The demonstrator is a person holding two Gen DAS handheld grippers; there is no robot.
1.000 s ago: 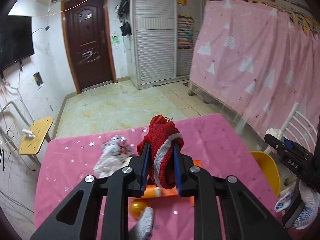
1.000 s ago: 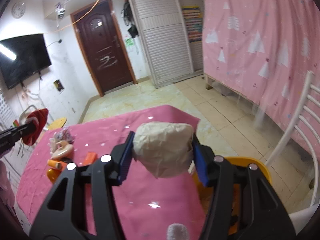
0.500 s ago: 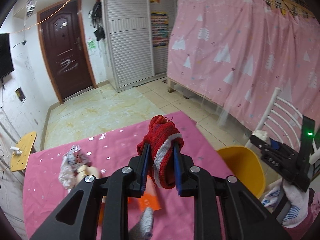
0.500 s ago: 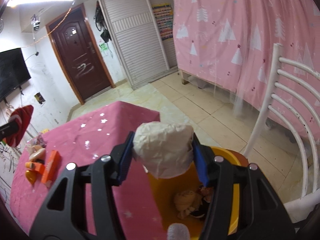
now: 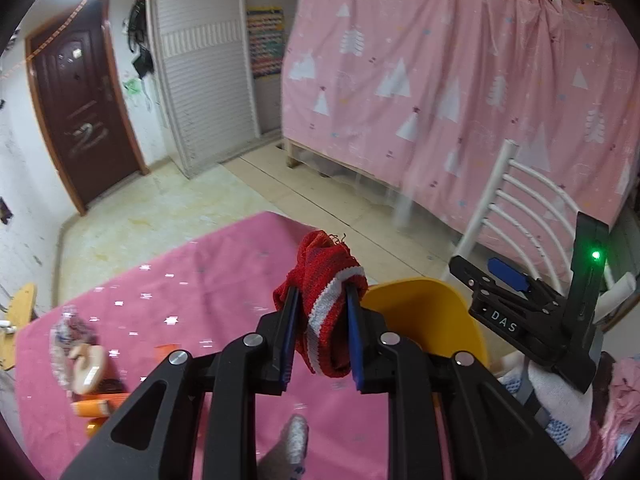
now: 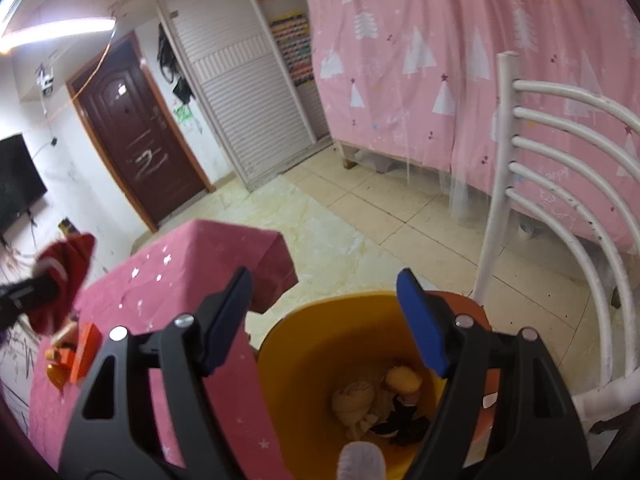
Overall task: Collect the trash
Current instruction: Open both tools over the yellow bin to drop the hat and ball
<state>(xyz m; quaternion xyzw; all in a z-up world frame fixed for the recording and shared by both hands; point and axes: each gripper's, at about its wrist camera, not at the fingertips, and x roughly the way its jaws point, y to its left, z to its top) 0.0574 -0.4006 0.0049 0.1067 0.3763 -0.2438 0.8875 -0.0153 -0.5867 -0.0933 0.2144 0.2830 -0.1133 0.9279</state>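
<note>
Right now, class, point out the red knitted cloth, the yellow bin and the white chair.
red knitted cloth [image 5: 322, 280]: left wrist view, on its ribbed middle.
yellow bin [image 6: 316, 344]: right wrist view, on its bare inner wall.
white chair [image 6: 494, 184]: right wrist view, on its upright back post.

Ceiling light [image 6: 60, 30] glaring; fisheye-bent edges; slight motion blur.

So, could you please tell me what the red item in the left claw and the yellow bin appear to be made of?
The red knitted cloth looks like soft yarn: visible stitch rows, a white striped band, a frayed thread on top. It could be a sock or a hat. The yellow bin looks like moulded plastic, with smooth, evenly coloured walls and a slight sheen.
</note>
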